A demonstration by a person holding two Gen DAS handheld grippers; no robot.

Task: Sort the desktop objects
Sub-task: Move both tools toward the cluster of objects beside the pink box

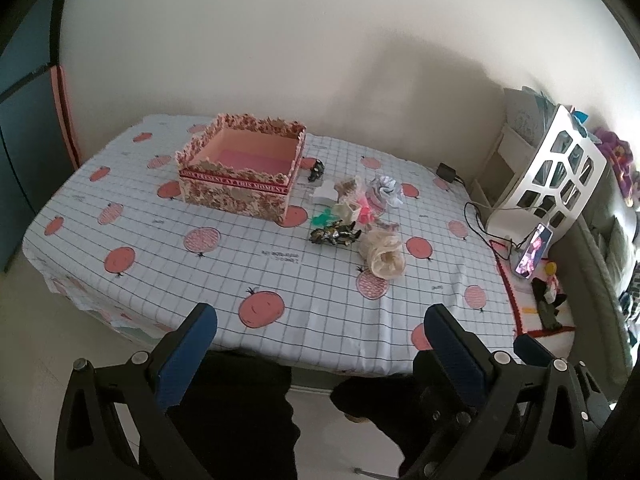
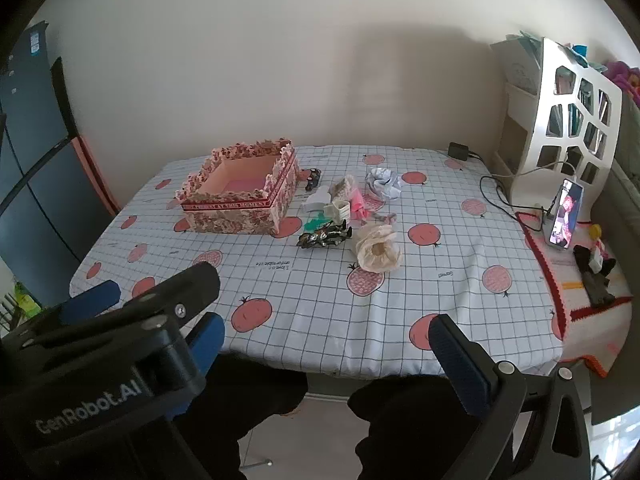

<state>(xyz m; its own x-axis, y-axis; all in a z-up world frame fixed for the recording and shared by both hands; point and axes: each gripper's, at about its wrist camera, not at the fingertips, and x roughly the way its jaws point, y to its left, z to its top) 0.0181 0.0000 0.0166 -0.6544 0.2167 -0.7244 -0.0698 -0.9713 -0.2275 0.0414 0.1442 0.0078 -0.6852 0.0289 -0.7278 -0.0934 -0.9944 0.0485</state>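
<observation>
"GenRobot.AI" on the left gripper (image 2: 116, 300) body.

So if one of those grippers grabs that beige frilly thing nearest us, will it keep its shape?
Probably not. The beige frilly thing looks like thin ruffled fabric, so it would likely squash and droop. It seems light, and lying flat on the tablecloth it shouldn't roll.
</observation>
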